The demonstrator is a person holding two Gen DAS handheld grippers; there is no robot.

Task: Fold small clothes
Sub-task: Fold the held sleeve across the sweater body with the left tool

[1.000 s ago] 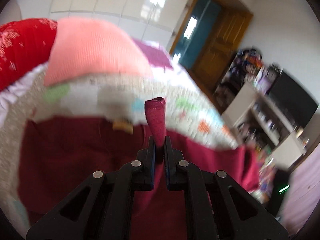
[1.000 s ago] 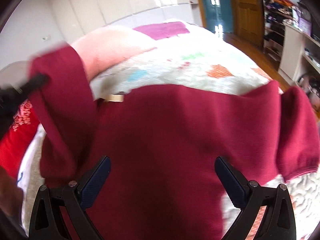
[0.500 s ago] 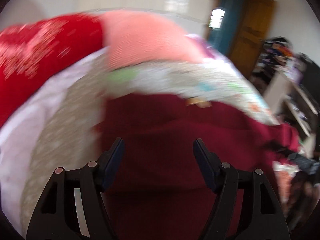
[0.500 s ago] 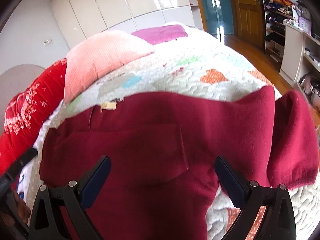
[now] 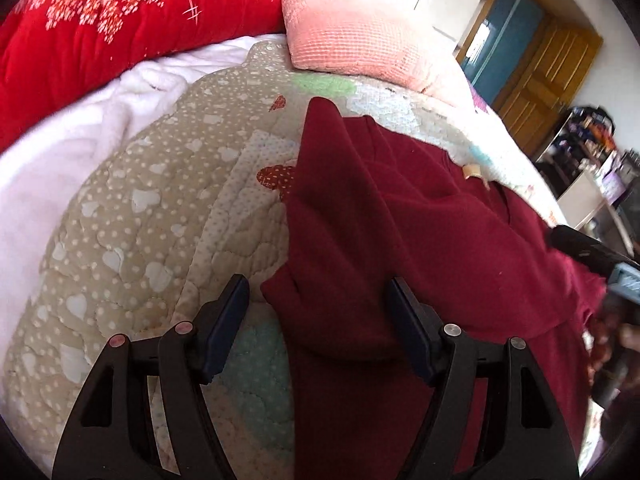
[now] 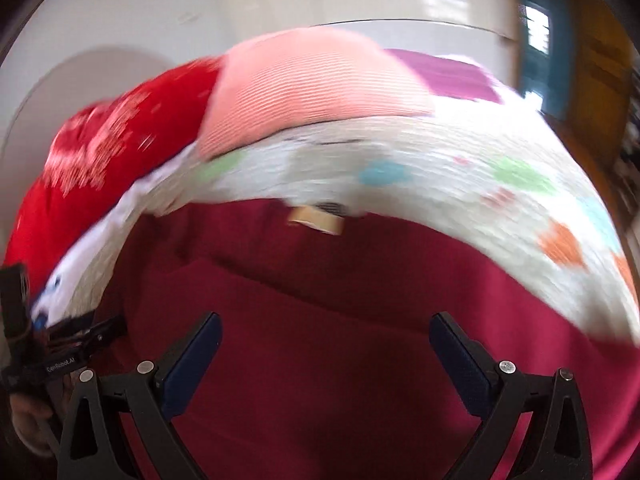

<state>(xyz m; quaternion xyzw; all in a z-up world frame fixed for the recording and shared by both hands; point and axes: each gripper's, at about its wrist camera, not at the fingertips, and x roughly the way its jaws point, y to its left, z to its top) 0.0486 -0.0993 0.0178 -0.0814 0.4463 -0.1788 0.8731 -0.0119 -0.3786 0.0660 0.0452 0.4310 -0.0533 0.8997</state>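
Note:
A dark red sweater (image 5: 420, 240) lies on the patterned quilt (image 5: 152, 208), with its left sleeve folded in over the body. My left gripper (image 5: 318, 312) is open and empty, its jaws straddling the sweater's folded left edge just above the cloth. The sweater also fills the lower half of the blurred right wrist view (image 6: 340, 340), with a tan neck label (image 6: 316, 220) at its far edge. My right gripper (image 6: 326, 348) is open and empty over the sweater's body. The right gripper's body shows at the right edge of the left wrist view (image 5: 592, 256).
A red embroidered blanket (image 5: 100, 28) and a pink pillow (image 5: 352, 28) lie at the head of the bed, with a white sheet (image 5: 60, 128) beside them. A wooden door (image 5: 548, 76) and cluttered shelves (image 5: 592, 144) stand beyond the bed's far side.
My left gripper let go of the sleeve, opened, and swung left and down to the sweater's folded edge. The sleeve now lies folded over the body. My right gripper moved forward over the sweater.

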